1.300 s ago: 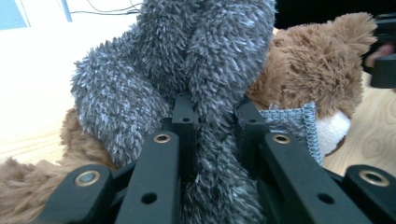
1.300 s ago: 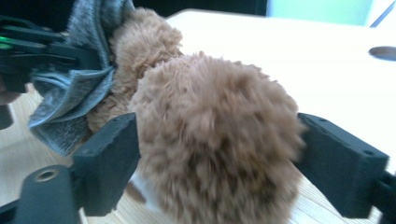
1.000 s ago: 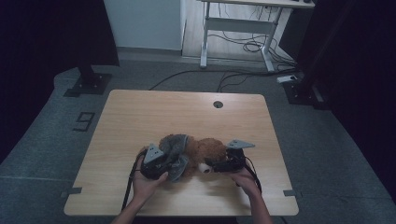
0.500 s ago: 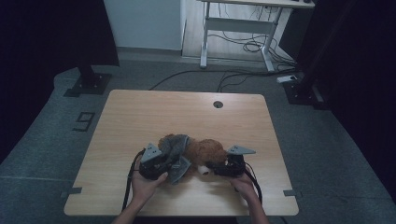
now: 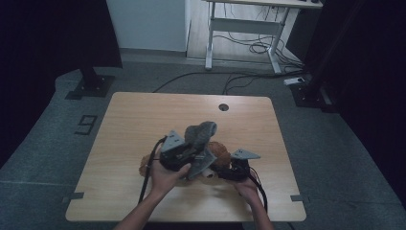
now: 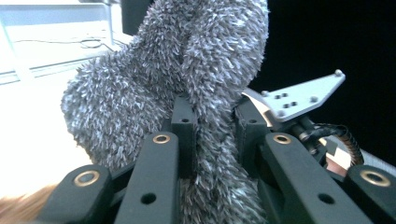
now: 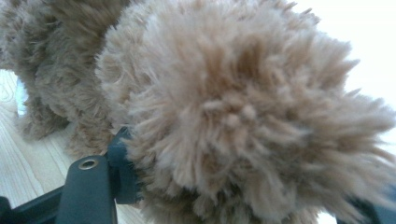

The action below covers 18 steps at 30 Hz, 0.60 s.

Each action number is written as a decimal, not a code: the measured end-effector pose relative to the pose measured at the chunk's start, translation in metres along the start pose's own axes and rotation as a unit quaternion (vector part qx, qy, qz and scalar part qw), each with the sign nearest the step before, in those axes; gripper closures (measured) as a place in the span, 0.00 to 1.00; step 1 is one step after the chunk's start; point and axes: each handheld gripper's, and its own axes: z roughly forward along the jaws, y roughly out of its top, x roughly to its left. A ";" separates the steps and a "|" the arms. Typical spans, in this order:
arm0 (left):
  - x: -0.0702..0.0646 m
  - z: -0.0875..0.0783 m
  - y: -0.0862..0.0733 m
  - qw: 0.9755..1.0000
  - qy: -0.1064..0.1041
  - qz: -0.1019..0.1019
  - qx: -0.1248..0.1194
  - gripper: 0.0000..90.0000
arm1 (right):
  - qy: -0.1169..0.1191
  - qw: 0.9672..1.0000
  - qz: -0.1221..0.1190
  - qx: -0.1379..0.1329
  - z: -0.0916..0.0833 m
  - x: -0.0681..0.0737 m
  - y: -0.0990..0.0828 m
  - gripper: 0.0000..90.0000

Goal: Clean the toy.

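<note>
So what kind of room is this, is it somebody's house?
Probably not a house; it looks like a lab or recording studio. A bare wooden table stands on grey carpet, black curtains hang around it, and cables trail on the floor under a desk frame at the back.

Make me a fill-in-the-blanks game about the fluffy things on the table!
1. The left gripper is shut on a fuzzy cloth whose colour is ____.
2. The brown plush toy fills the space between the jaws of the ____ gripper.
3. The plush toy lies on a table made of ____.
4. Near the table's far edge is a small round ____.

Missing words: grey; right; wood; hole
</note>
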 end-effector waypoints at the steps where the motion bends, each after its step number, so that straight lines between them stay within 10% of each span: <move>1: -0.005 0.010 0.001 1.000 -0.002 0.007 0.010 0.82 | -0.001 1.000 0.000 0.000 0.000 0.000 0.000 0.36; 9: -0.026 0.076 -0.013 0.994 0.010 0.048 0.102 0.82 | -0.003 1.000 -0.006 -0.001 0.000 0.002 0.000 0.36; 18: -0.025 0.077 -0.026 0.991 0.036 0.070 0.105 0.82 | -0.003 1.000 -0.007 -0.002 -0.001 0.001 -0.001 0.36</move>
